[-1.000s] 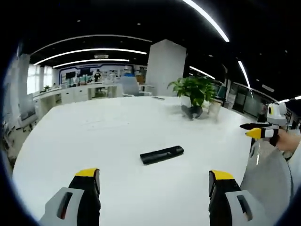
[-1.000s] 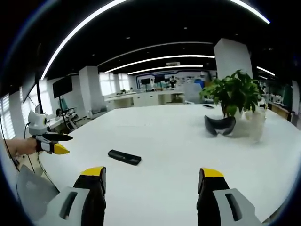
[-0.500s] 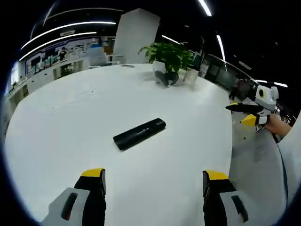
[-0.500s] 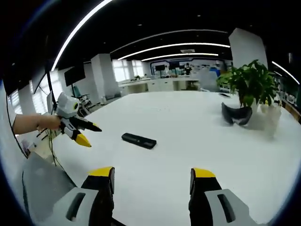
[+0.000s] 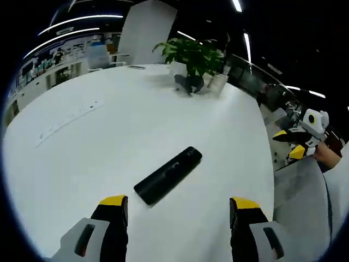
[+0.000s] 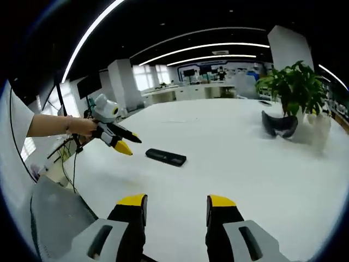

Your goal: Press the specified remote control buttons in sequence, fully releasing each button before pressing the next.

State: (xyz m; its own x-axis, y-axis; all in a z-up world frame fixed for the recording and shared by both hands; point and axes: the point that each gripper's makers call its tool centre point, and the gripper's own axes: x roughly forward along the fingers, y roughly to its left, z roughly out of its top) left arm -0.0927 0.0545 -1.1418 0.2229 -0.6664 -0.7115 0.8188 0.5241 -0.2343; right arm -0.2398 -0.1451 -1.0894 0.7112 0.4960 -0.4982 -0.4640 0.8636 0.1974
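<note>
Broad white table (image 5: 109,125) — black remote control (image 5: 168,175) flat on it, potted plant (image 5: 192,57) at the far edge.

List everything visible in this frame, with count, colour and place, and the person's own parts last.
Remote control: one, black, lying flat on the table ahead of the left gripper.
Table: one, white, large, with a rounded edge.
Potted plant: one, green leaves, far side of the table.
Dark goggle-like object: one, black, on the table in front of the plant.
Chair back: one, grey, at the near table edge.
Pillar: one, white, behind the plant.
Left gripper: grey body, black jaws with yellow tips, open, above the table near the remote.
Right gripper: same colours, open, empty.
Hand: one, holding the left gripper.
</note>
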